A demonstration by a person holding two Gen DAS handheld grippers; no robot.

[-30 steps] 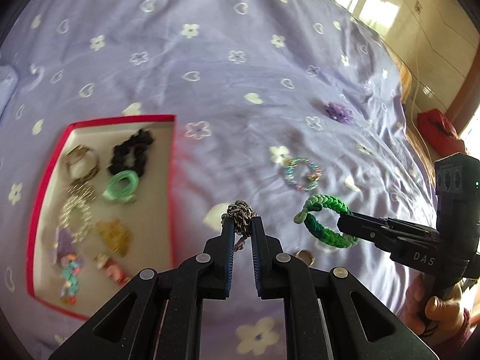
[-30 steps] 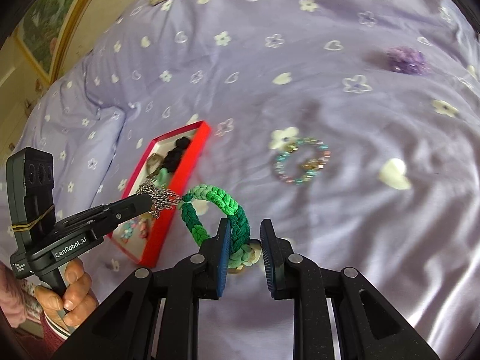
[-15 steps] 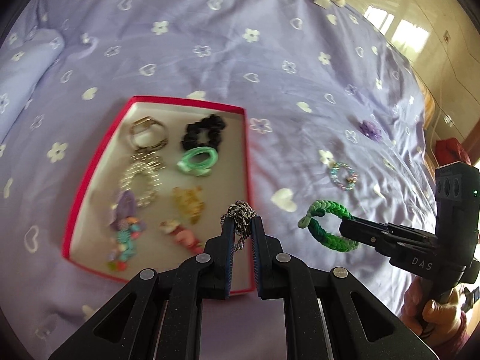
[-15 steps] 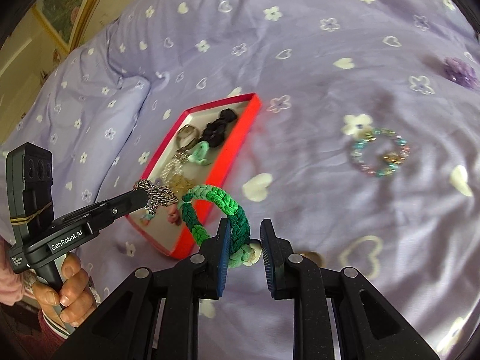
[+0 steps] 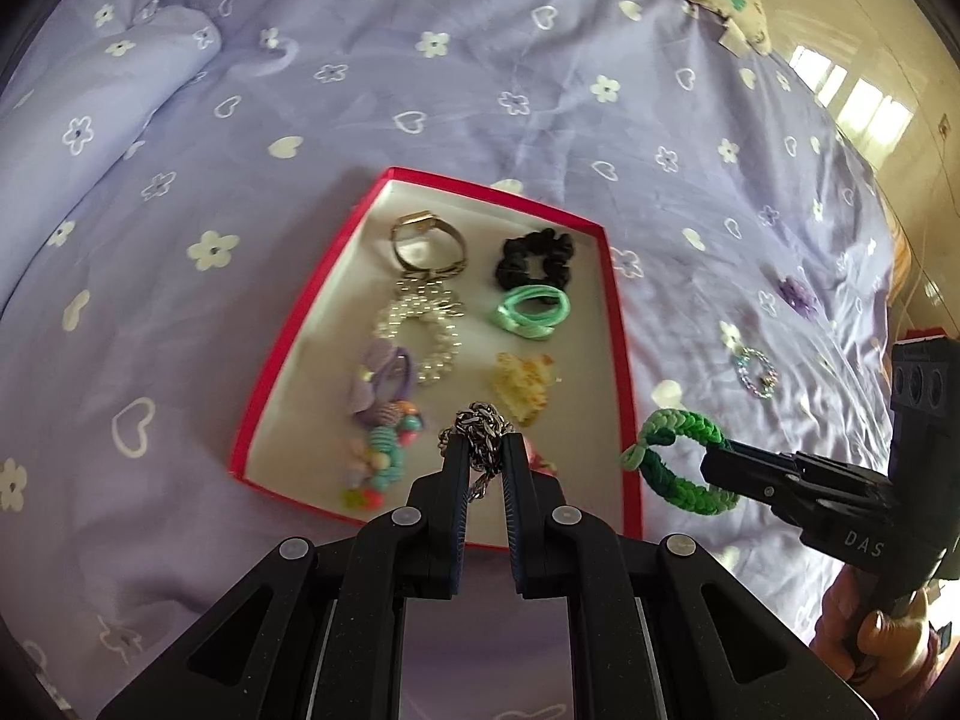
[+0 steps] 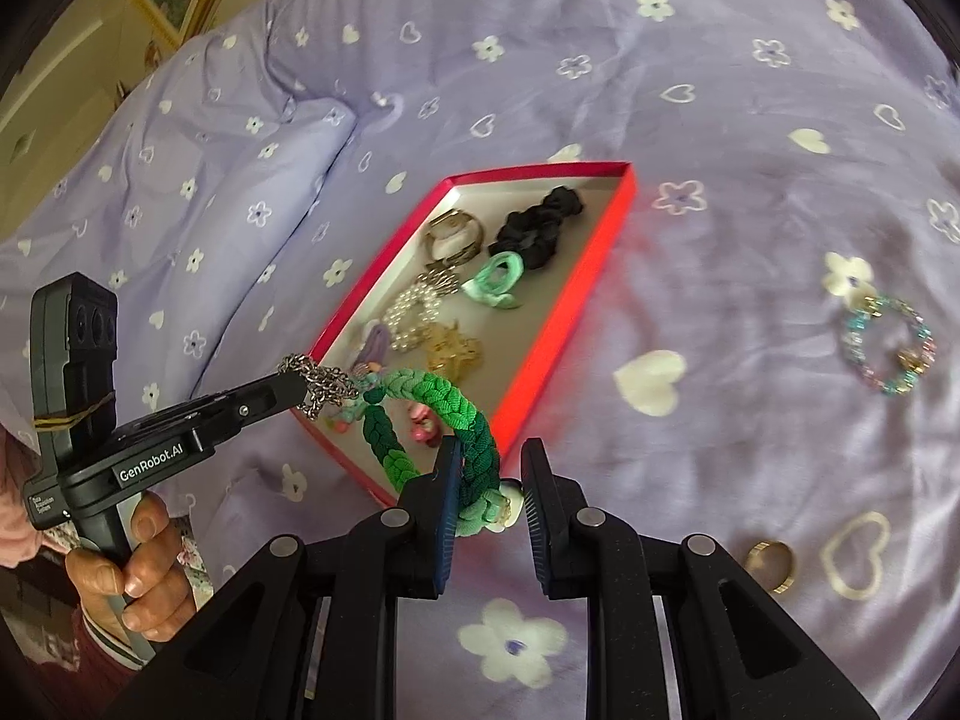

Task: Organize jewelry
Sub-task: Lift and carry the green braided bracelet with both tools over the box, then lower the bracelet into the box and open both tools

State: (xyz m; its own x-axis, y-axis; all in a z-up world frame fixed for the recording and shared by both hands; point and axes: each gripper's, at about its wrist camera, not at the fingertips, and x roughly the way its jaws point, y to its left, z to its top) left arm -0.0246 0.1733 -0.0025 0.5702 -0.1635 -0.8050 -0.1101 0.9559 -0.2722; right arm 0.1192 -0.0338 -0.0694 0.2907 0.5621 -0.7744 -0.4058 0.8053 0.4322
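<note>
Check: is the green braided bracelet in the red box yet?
Out. The right gripper holds the green braided bracelet above the bedspread beside the red box.

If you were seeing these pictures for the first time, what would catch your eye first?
The red box of trinkets on the purple bedspread stands out. Over its near end the left gripper pinches a silver chain, while the right gripper holds a green braided bracelet beside it.
</note>
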